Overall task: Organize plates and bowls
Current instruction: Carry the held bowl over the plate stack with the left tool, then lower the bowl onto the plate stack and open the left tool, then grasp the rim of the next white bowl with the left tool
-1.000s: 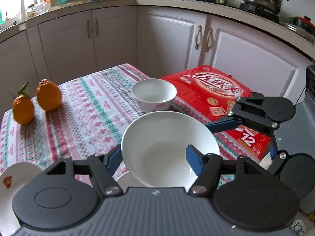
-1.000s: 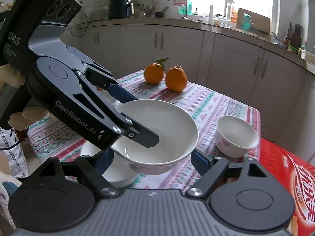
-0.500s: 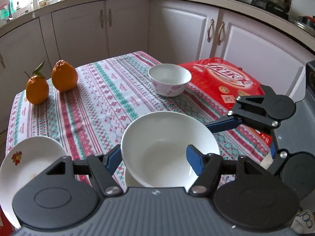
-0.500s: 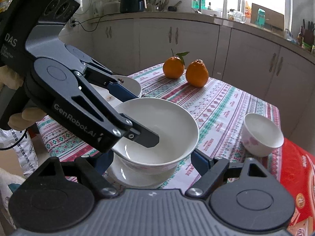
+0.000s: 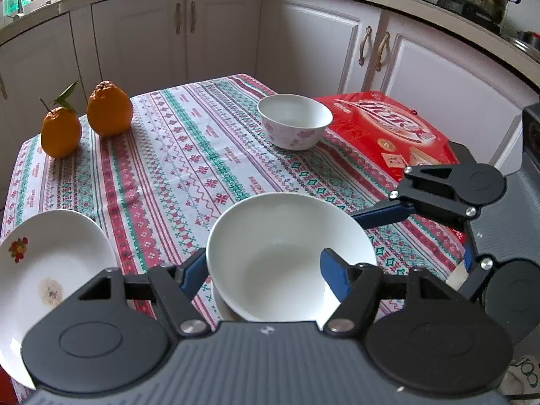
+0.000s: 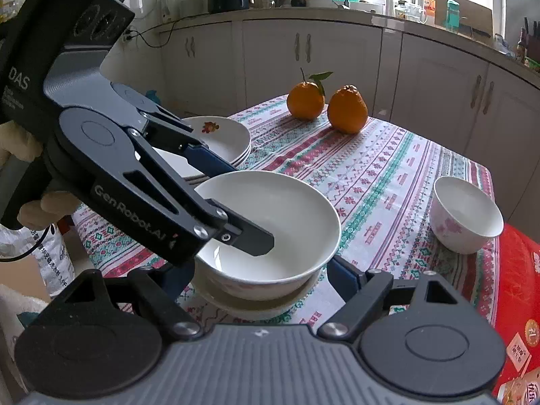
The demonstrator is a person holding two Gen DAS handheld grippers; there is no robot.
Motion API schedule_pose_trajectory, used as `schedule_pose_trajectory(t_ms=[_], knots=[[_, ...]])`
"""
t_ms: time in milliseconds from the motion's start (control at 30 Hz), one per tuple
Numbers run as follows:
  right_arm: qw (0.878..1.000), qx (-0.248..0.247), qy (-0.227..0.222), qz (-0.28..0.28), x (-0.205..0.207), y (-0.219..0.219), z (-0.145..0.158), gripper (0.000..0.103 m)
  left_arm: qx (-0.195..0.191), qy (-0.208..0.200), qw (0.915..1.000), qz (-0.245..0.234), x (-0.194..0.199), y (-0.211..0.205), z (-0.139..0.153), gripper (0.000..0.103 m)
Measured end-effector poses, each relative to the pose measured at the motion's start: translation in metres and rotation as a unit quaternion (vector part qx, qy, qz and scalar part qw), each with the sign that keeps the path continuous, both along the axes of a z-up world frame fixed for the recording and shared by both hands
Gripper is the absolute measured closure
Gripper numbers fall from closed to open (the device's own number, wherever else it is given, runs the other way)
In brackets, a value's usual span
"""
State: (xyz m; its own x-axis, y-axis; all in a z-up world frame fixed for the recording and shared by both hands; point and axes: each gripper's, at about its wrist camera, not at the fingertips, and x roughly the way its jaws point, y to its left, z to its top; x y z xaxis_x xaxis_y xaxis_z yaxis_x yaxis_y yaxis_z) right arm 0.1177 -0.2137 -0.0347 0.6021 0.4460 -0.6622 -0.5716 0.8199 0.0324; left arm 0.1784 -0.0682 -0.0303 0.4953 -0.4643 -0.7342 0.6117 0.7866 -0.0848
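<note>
A large white bowl [image 6: 287, 209] rests in a shallow white dish [image 6: 260, 303] on the patterned tablecloth. My left gripper [image 6: 243, 206] straddles the bowl's left wall, one finger [image 6: 253, 239] inside and the other behind the rim. Its jaws are opening, with the wall still between the pads. My right gripper [image 6: 261, 270] clamps the bowl's lower sides from the near side. In the left wrist view the bowl [image 5: 280, 256] fills the span of my left gripper [image 5: 263, 260]. A small floral bowl [image 5: 293, 121] stands apart near the far right corner.
A stack of white plates [image 6: 222, 138] with a fruit print lies left of the bowl. Two oranges [image 5: 84, 118] sit at the table's far left corner. A red carton [image 5: 388, 128] lies off the right edge. Kitchen cabinets ring the table.
Both grippers came down together with the large bowl, which was above the shallow dish and now sits in it. The plates and tabletop show more fully.
</note>
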Motion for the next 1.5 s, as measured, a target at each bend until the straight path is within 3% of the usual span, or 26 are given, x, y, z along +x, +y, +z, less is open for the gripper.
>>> schedule_pose_trajectory(t_ms=[267, 300, 367, 600, 833, 1033, 1133, 1267, 1367, 1500], knots=[[1.0, -0.009, 0.003, 0.001, -0.002, 0.004, -0.006, 0.014, -0.011, 0.012, 0.9999, 0.003, 0.0, 0.005, -0.01, 0.033], [1.0, -0.007, 0.003, 0.001, -0.002, 0.004, -0.007, 0.013, -0.01, 0.012, 0.9999, 0.003, 0.0, 0.006, -0.011, 0.031], [1.0, 0.003, -0.009, -0.002, -0.003, 0.002, -0.005, 0.0, -0.012, 0.012, 0.9998, 0.003, 0.0, 0.007, -0.012, 0.03], [1.0, 0.024, -0.001, -0.005, -0.004, -0.006, -0.001, 0.0, -0.011, -0.003, 0.9999, 0.011, -0.001, 0.014, -0.004, 0.023], [0.998, 0.061, 0.004, -0.028, -0.012, -0.03, 0.016, 0.0, -0.007, -0.033, 0.9994, 0.009, 0.002, 0.016, 0.017, 0.018], [0.99, 0.123, 0.012, -0.074, -0.005, -0.071, 0.027, 0.0, 0.001, -0.056, 0.9985, -0.001, 0.01, 0.007, 0.032, 0.017], [0.989, 0.095, -0.021, -0.112, -0.005, -0.081, 0.03, 0.0, 0.005, -0.063, 0.998, -0.01, 0.014, -0.003, 0.036, 0.017], [0.991, 0.045, -0.042, -0.116, -0.001, -0.086, 0.025, 0.0, 0.004, -0.063, 0.9977, -0.025, 0.023, -0.019, 0.041, 0.017], [0.991, 0.055, -0.033, -0.12, 0.007, -0.097, 0.019, 0.0, 0.002, -0.065, 0.9973, -0.034, 0.032, -0.032, 0.045, 0.017], [0.986, 0.082, -0.063, -0.128, 0.012, -0.115, 0.014, 0.0, -0.001, -0.061, 0.9973, -0.042, 0.049, -0.049, 0.046, 0.017]])
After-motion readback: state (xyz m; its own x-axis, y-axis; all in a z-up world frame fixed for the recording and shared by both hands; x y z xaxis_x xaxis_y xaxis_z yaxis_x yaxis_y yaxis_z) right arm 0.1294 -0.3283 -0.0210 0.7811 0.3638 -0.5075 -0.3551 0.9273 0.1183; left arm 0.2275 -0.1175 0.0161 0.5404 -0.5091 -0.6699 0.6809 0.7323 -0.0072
